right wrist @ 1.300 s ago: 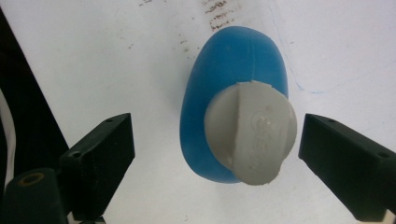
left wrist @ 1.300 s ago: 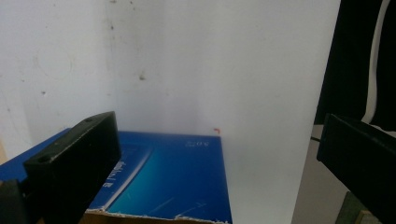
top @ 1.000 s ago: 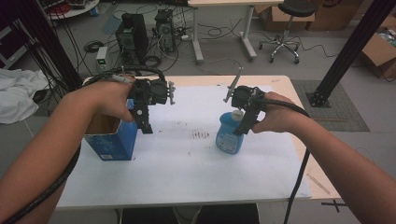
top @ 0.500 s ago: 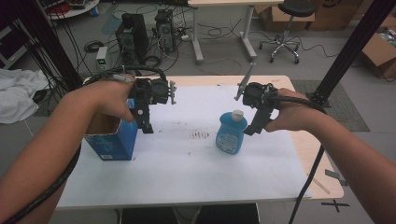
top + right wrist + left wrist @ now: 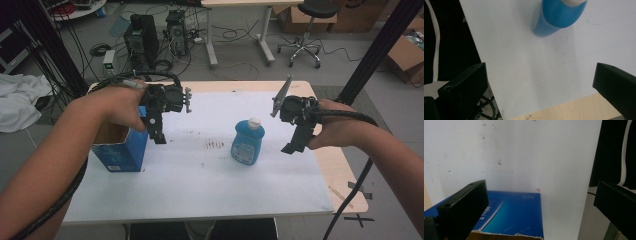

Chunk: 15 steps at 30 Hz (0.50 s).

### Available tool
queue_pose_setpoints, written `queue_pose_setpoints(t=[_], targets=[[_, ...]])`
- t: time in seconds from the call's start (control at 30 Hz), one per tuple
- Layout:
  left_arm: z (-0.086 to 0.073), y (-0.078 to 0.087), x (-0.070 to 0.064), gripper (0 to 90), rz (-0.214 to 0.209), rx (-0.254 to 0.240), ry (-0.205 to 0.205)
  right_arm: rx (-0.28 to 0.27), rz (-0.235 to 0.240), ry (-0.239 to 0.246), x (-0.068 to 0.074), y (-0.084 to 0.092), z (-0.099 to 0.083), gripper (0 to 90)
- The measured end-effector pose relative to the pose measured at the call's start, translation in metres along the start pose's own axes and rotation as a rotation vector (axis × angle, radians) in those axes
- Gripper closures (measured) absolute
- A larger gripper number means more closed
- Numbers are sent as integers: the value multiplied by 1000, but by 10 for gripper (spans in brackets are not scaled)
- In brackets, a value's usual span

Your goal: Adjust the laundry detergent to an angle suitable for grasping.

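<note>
A blue dish-soap bottle [image 5: 248, 142] with a white cap stands upright on the white table [image 5: 200, 180], right of centre. My right gripper [image 5: 293, 144] hovers open to the right of it, apart from it. In the right gripper view the bottle [image 5: 559, 15] sits at the top edge, well beyond the wide-open jaws of the right gripper [image 5: 540, 75]. An open-topped blue cardboard box [image 5: 120, 150] stands at the table's left. Just above the box's right edge my left gripper [image 5: 159, 136] points down, open. The left gripper view has the box [image 5: 511, 217] below the empty, spread left gripper [image 5: 541, 192].
Small dark marks [image 5: 215, 145] dot the table's middle. The bare wooden edge [image 5: 345, 185] runs along the right. Behind the table are computer towers [image 5: 155, 37], floor cables, a desk and an office chair [image 5: 307, 30]. A black pole [image 5: 380, 45] slants at the far right.
My right gripper has let go of the soap bottle and drawn back to the right, leaving it standing. The left gripper has stayed over the box.
</note>
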<state>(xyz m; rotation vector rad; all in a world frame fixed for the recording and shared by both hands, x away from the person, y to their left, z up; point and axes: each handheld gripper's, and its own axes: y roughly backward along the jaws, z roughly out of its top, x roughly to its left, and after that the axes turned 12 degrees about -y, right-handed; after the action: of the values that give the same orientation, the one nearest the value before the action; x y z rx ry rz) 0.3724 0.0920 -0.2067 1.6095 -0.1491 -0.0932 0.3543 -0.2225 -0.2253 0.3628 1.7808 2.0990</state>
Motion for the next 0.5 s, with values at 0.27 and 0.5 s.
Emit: queue_pose_setpoints(t=[0.27,0.5], targets=[[0,-1,-5,1,0,1,7,27,56,91,20,-1,-7,0],[3,1,-7,1,2,-3,4,42,89,167,36,-2,-6,0]])
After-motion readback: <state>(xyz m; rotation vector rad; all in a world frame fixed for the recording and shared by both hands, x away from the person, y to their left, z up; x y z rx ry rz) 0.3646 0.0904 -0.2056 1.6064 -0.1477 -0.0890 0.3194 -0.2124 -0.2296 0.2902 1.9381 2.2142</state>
